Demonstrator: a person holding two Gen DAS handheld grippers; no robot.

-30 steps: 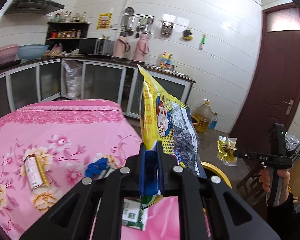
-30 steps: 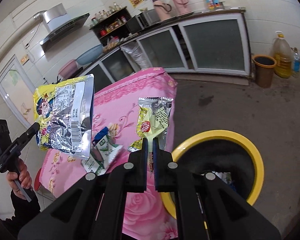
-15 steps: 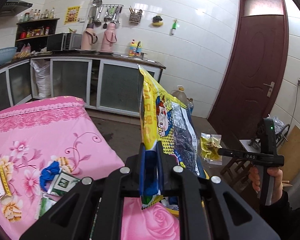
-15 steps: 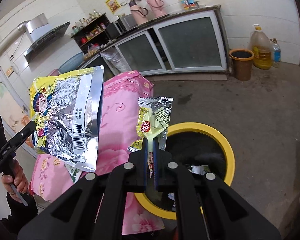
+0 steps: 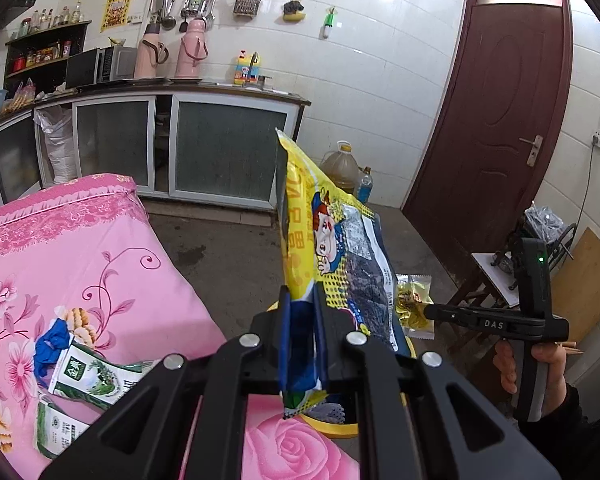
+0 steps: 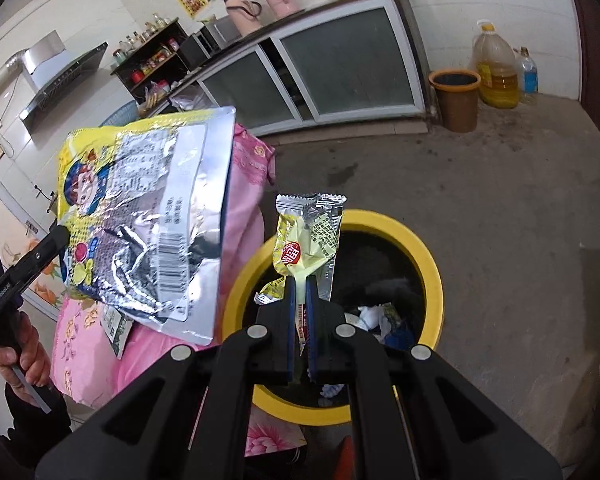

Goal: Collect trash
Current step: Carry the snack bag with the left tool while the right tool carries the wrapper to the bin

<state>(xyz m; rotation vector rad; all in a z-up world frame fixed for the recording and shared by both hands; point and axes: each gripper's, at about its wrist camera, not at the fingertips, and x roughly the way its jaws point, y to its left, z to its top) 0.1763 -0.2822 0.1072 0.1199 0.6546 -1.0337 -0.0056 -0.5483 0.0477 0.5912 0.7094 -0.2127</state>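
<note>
My left gripper [image 5: 302,300] is shut on a large yellow and blue snack bag [image 5: 332,248], held upright beside the table edge; the bag's silver back shows in the right wrist view [image 6: 148,220]. My right gripper [image 6: 300,284] is shut on a small yellow wrapper [image 6: 306,236], held over the yellow-rimmed black bin [image 6: 432,272], which holds some trash. The wrapper also shows in the left wrist view [image 5: 414,304], at the tip of the right gripper [image 5: 430,312]. The bin's rim [image 5: 332,428] peeks out below my left gripper.
A pink flowered table [image 5: 100,264] carries green-white packets [image 5: 92,376] and a blue wrapper [image 5: 50,346]. Kitchen cabinets [image 5: 220,152], an oil jug [image 6: 496,68], a brown bucket [image 6: 456,98], a dark door [image 5: 492,120] and a stool [image 5: 488,280] surround the floor.
Both grippers have swung away from the table toward the bin with their loads. The right gripper's wrapper now hangs over the bin opening; the bin fills more of the view.
</note>
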